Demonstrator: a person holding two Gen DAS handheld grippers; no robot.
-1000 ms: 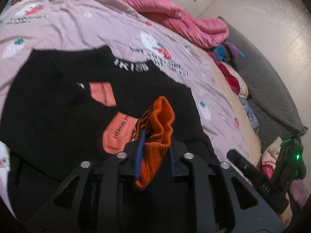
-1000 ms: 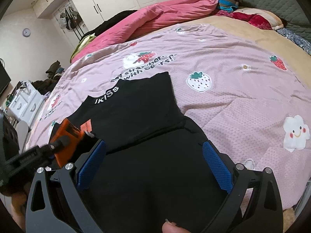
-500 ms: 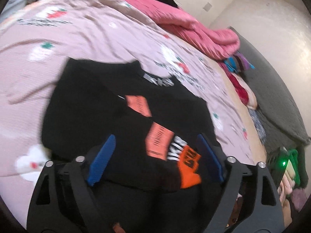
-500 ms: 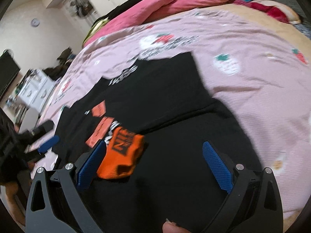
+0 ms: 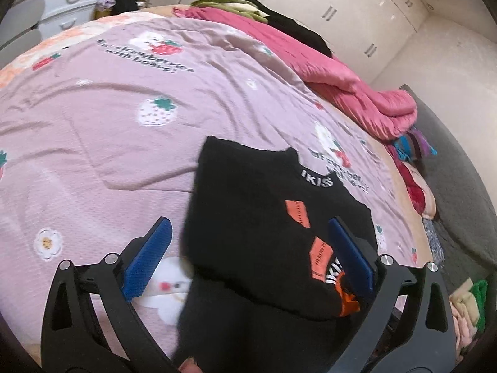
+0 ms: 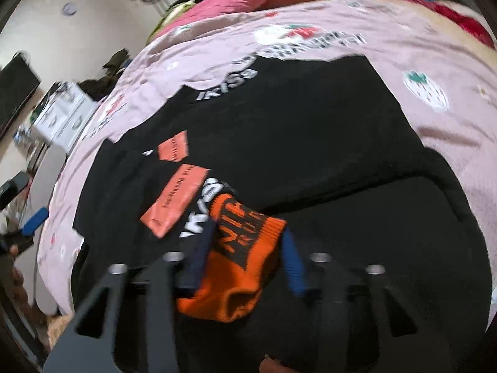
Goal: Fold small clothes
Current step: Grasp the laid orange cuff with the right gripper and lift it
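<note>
A black garment (image 5: 264,217) with white lettering and salmon patches lies folded on the pink strawberry-print bedspread (image 5: 108,118). It also shows in the right wrist view (image 6: 295,130). An orange ribbed cuff (image 6: 239,255) with black lettering lies on it. My right gripper (image 6: 245,255) has its blue pads close on both sides of the cuff, and the view is blurred. My left gripper (image 5: 248,258) is open and empty, held above the garment's left edge; the orange cuff (image 5: 348,301) peeks beside its right finger.
A pink quilt (image 5: 357,93) is bunched along the far side of the bed, with dark clothes beyond it. White drawers (image 5: 71,3) and wardrobes stand at the back. A grey mat (image 5: 459,186) and piled clothes lie to the right.
My left gripper let go of the orange cuff, opened and drew back to the left. My right gripper moved in over the cuff and narrowed around it.
</note>
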